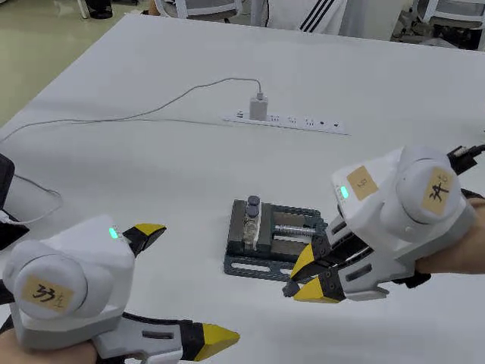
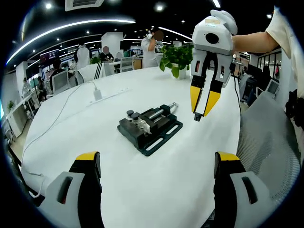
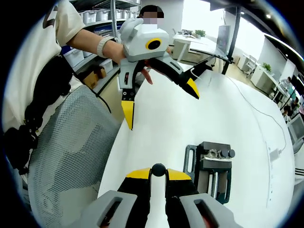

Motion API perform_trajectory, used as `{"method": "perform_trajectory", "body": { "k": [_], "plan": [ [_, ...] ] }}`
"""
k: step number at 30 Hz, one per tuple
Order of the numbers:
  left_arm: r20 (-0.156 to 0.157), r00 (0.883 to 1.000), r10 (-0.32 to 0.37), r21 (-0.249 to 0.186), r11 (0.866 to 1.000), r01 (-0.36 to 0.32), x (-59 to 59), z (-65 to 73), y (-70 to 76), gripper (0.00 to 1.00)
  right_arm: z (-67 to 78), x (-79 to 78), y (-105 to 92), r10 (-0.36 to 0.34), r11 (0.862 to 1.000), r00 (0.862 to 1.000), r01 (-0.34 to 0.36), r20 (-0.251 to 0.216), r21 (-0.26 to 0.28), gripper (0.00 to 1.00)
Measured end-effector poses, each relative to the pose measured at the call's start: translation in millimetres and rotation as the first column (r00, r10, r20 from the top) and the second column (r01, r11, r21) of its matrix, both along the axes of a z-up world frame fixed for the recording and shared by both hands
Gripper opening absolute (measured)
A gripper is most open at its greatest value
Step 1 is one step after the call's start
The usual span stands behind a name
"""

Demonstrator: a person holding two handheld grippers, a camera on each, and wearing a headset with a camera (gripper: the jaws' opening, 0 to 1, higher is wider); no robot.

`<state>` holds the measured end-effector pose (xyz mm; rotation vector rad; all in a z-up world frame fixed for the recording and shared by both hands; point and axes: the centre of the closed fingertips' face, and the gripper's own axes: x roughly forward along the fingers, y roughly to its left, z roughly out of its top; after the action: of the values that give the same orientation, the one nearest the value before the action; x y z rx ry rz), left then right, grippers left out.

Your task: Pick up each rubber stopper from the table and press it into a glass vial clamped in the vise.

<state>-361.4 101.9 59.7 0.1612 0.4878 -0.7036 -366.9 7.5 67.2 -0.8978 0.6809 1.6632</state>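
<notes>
A dark metal vise (image 1: 282, 250) stands mid-table and clamps glass vials (image 1: 249, 227) with dark stoppers in their mouths. My right gripper (image 1: 298, 282) hovers just right of the vise, shut on a small black rubber stopper (image 3: 158, 169) that sits between its yellow tips. The stopper also peeks out at those tips in the head view (image 1: 289, 289). My left gripper (image 1: 182, 284) is low at the front left, wide open and empty. In the left gripper view, the vise (image 2: 152, 128) lies ahead, with the right gripper (image 2: 200, 105) above and to the right of it.
A white power strip (image 1: 292, 121) with a plugged charger and a long cable lies at the far side of the white table. A grey mesh chair (image 3: 61, 156) stands by the table's near edge. People and desks fill the room beyond.
</notes>
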Motion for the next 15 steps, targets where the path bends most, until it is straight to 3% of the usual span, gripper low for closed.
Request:
{"method": "perform_trajectory", "body": {
  "k": [10, 12, 13, 15],
  "plan": [
    [0.008, 0.998, 0.061, -0.007, 0.998, -0.061, -0.9, 0.1, 7.8, 0.99, 14.2, 50.5, 11.4, 0.098, 0.993, 0.989, -0.09, 0.107, -0.071, 0.05],
    [0.01, 0.997, 0.072, -0.009, 0.997, -0.072, -0.7, 0.5, 8.8, 0.99, 15.6, 60.4, 14.2, 0.16, 0.984, 0.976, -0.146, 0.148, -0.104, 0.05],
    [0.008, 0.997, 0.078, -0.016, 0.997, -0.078, -0.6, 0.6, 8.7, 0.99, 15.1, 68.1, 15.7, 0.232, 0.969, 0.951, -0.207, 0.203, -0.136, 0.05],
    [0.006, 0.996, 0.085, -0.016, 0.996, -0.085, -0.6, 0.2, 9.0, 0.99, 13.4, 73.2, 18.4, 0.268, 0.958, 0.936, -0.235, 0.227, -0.162, 0.05]
  ]
}}
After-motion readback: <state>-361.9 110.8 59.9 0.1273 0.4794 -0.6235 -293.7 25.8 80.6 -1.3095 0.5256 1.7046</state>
